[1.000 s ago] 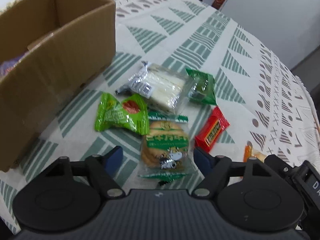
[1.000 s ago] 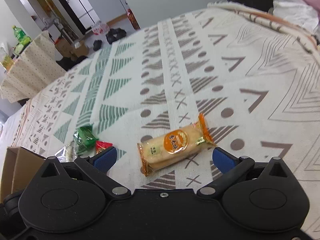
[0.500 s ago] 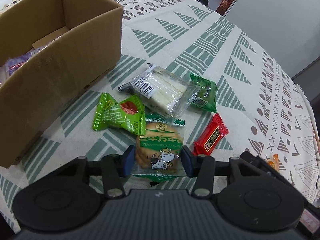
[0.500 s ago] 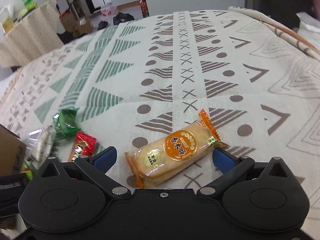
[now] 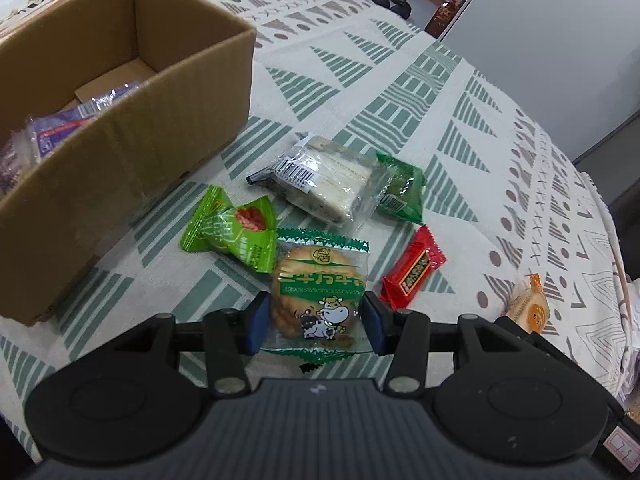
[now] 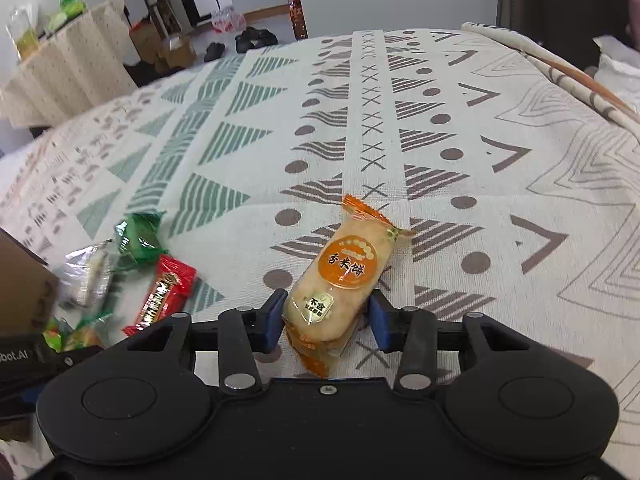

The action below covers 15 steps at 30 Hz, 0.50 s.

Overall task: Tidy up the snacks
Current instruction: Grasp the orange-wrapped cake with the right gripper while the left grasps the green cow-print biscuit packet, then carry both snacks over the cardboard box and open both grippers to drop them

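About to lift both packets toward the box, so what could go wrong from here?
1. The left gripper pinches the biscuit packet at its near end; the round biscuits could crack.
2. The right gripper is closing on only the near end of the orange rice cracker; it may droop or slip.
3. The box wall is tall; a low carry could clip its rim.

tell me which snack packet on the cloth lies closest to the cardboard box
The light green packet with the red picture on it. It lies nearest the cardboard box; the clear-wrapped sandwich, dark green packet and red bar lie farther off.
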### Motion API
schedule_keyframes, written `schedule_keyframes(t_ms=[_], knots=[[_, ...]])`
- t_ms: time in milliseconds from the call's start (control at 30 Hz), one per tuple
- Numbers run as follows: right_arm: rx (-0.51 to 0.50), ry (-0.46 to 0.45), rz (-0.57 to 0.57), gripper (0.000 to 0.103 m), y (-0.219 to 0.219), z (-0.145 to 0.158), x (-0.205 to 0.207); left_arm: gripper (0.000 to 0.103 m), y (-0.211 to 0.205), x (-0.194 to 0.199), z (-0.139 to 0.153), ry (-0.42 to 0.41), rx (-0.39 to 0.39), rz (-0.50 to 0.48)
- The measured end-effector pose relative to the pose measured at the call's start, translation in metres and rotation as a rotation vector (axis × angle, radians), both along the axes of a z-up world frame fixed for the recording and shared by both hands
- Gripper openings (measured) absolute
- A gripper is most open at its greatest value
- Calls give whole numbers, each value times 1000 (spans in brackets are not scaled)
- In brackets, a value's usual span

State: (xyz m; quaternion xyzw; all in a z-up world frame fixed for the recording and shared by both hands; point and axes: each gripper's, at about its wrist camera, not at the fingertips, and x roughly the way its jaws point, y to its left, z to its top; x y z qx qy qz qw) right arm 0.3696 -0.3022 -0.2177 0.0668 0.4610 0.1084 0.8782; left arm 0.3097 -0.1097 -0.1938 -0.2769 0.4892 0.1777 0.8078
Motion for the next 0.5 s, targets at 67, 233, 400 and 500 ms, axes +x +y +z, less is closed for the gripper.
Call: schedule_keyframes(t_ms=[67, 233, 400, 500], knots=[[38, -4, -7, 40, -6, 4, -2, 48, -2, -3, 7, -16, 4, -5], [144, -30, -16, 38, -17, 19, -10, 48, -2, -10, 23, -62, 8, -9], [212, -51, -13, 37, -20, 29, -16, 48, 4, -16, 35, -92, 5, 1], [243, -68, -1, 37, -18, 35, -19, 48, 12, -21, 45, -109, 12, 9]])
